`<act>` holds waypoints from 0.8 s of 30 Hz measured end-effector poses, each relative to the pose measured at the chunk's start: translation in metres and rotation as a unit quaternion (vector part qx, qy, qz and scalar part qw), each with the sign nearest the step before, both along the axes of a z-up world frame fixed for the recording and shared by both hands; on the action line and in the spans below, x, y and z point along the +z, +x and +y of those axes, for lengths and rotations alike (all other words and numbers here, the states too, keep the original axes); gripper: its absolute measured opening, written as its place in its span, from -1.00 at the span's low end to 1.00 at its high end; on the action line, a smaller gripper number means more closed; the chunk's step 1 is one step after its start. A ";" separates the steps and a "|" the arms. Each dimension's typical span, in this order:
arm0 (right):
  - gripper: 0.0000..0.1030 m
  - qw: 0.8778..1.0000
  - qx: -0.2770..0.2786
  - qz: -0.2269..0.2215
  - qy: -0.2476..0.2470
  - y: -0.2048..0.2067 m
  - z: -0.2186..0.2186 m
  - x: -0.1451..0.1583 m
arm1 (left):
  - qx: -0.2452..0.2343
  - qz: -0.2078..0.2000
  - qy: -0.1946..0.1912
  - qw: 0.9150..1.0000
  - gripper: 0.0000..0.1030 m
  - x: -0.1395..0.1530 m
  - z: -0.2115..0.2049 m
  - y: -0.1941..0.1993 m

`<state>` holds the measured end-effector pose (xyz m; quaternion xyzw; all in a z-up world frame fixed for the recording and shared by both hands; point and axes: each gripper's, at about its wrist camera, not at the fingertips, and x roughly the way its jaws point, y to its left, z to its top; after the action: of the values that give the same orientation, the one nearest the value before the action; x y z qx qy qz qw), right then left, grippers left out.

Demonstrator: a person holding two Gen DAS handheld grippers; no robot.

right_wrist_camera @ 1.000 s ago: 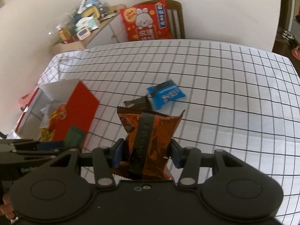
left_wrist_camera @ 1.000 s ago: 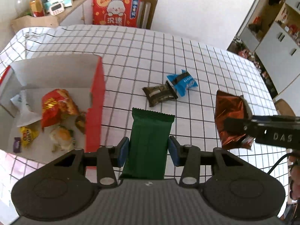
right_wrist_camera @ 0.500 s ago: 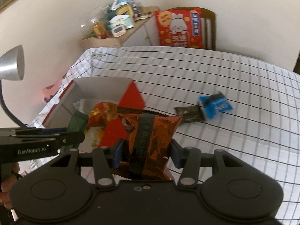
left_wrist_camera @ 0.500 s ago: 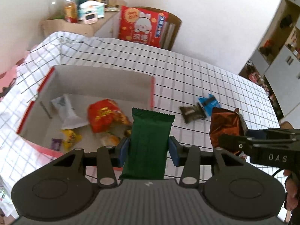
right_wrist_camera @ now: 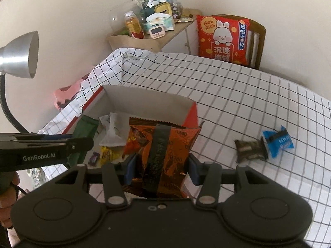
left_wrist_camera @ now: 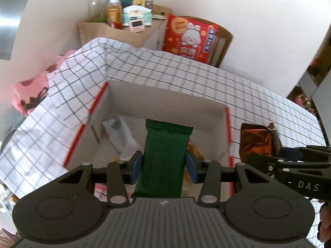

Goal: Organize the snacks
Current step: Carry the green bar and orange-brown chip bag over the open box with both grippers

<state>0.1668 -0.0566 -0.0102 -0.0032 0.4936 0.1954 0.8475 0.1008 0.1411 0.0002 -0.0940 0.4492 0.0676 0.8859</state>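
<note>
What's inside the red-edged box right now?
Inside the box: a white wrapper, a yellow packet, a small purple candy, a red-orange bag. The held orange packet covers the rest.

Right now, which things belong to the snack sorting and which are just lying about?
Job: green snack bar in left gripper; orange snack bag in right gripper; red-edged box; blue packet; dark packet.
Lying about: desk lamp; rabbit cushion; timer; drink bottle.
</note>
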 end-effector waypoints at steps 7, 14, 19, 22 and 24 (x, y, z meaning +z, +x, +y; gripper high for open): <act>-0.05 1.000 0.005 0.006 -0.022 0.021 0.032 -0.019 | 0.027 0.018 0.014 0.999 -0.14 -0.016 0.037 0.017; -0.04 0.998 0.022 0.021 -0.050 0.028 0.064 -0.046 | 0.046 0.041 0.032 0.998 -0.14 -0.036 0.064 0.037; -0.04 0.997 0.038 0.037 -0.063 0.026 0.080 -0.065 | 0.044 0.064 0.044 0.996 -0.14 -0.057 0.071 0.046; -0.04 0.995 0.047 0.043 -0.074 0.025 0.087 -0.075 | 0.044 0.073 0.046 0.995 -0.14 -0.068 0.072 0.050; -0.04 0.994 0.054 0.042 -0.083 0.023 0.092 -0.079 | 0.044 0.078 0.045 0.995 -0.14 -0.074 0.073 0.052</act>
<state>0.1900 0.0350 -0.0892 -0.0914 0.5425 0.1994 0.8109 0.1529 0.2139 -0.0736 -0.0681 0.5091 0.1336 0.8476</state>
